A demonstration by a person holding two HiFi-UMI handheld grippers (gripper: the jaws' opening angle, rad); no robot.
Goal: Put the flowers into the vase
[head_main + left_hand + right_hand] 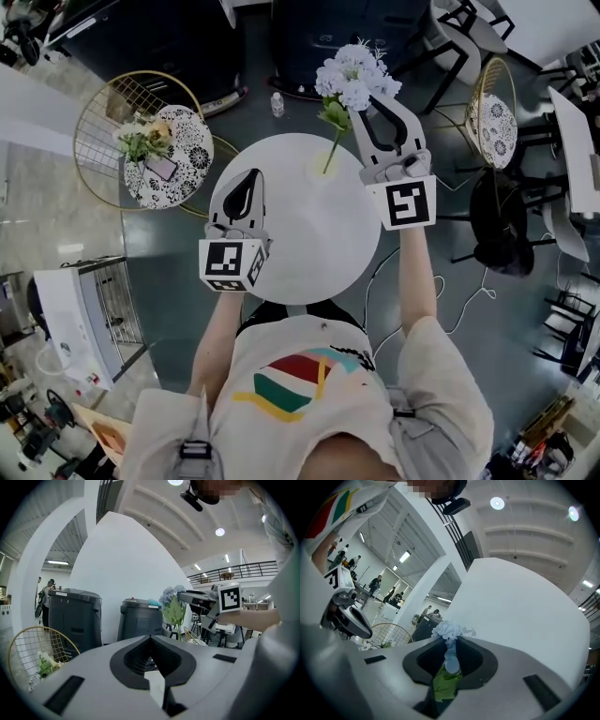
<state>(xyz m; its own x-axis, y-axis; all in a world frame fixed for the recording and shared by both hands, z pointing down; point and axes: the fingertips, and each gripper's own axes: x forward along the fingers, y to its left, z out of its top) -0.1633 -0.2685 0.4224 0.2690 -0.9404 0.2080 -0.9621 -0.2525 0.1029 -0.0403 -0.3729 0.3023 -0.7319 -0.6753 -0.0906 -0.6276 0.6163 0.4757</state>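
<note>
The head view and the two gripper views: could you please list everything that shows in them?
table: one, white, round, centre.
flower stem: one, white and pale blue blossoms, green leaves, over the table's far edge.
wire chairs: two, gold with patterned cushions, left and right of the table.
spare flowers: one bunch, pale and green, on the left chair's cushion.
small bottle: one, pale, on the floor beyond the table.
bins: two, dark grey, beyond the table.
cables: white, on the floor at right.
shirt: one, pale with a striped print, bottom.
left gripper: one, grey, jaws together, empty, over the table.
right gripper: one, grey, jaws closed on the flower stem.
</note>
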